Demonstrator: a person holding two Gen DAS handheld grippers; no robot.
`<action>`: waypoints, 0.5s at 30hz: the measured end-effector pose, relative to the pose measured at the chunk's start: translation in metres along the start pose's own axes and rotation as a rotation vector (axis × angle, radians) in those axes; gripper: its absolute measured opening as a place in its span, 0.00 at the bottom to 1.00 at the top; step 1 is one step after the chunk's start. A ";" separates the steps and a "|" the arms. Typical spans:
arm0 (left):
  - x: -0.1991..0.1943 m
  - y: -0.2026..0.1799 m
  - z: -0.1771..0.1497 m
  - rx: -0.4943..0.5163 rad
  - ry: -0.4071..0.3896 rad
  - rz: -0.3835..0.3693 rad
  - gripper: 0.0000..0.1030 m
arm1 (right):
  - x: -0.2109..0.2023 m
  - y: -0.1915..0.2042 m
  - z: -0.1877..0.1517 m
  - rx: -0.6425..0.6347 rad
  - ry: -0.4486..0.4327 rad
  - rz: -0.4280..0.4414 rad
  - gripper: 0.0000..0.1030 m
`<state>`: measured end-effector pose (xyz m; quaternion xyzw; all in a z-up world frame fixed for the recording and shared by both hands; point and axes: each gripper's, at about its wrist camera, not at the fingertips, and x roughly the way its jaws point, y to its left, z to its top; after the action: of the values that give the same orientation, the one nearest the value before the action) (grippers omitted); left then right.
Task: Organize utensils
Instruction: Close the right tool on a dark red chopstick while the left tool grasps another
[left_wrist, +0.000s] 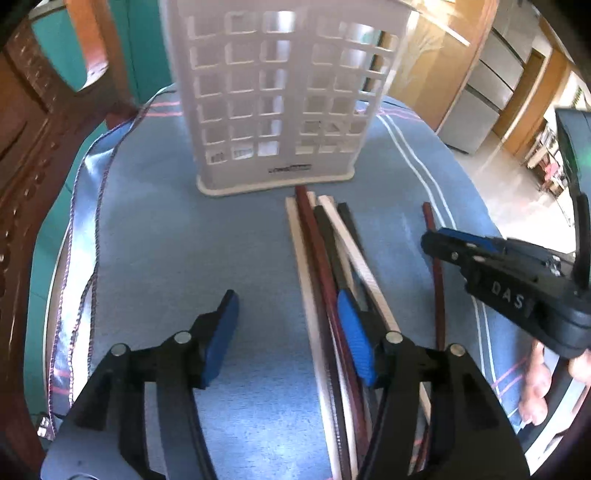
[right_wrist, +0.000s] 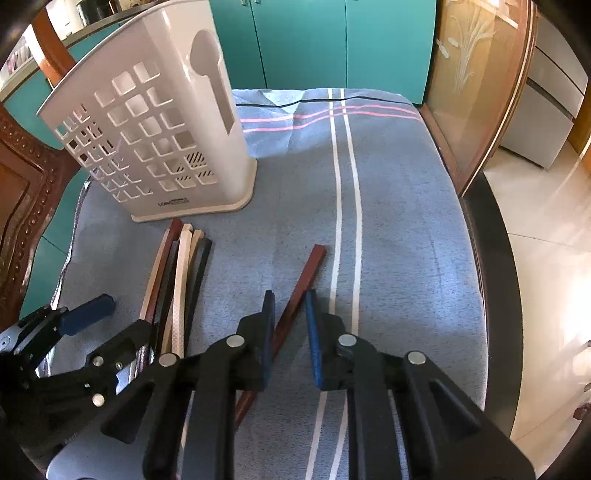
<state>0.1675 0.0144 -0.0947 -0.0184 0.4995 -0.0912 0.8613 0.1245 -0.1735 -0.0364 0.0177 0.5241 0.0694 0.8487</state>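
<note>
While nothing showed inside the white slotted holder (right_wrist: 155, 140), which stood upright at the far left of the blue striped cloth (right_wrist: 406, 221), I judged the sorting barely begun. Item: bundle of chopsticks (right_wrist: 177, 280), brown, cream and black, lying flat just in front of the holder. Item: one brown chopstick (right_wrist: 295, 295), apart to the right, untouched. My right gripper (right_wrist: 290, 332) hung low over that stick, jaws parted narrowly astride it, not yet pinching. My left gripper (left_wrist: 288, 339) hovered spread wide by the bundle's near end, empty.
</note>
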 end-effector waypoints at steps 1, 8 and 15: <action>0.003 0.001 0.000 -0.008 0.002 0.008 0.54 | 0.000 -0.001 -0.001 -0.001 0.001 -0.001 0.17; 0.000 0.003 -0.005 -0.011 -0.012 0.020 0.47 | 0.000 -0.002 -0.001 0.000 -0.004 -0.003 0.17; -0.007 0.003 0.010 -0.008 -0.038 -0.023 0.41 | -0.001 -0.001 -0.001 -0.005 -0.006 0.000 0.17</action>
<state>0.1739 0.0182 -0.0842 -0.0293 0.4832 -0.0986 0.8694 0.1233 -0.1747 -0.0359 0.0158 0.5212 0.0707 0.8504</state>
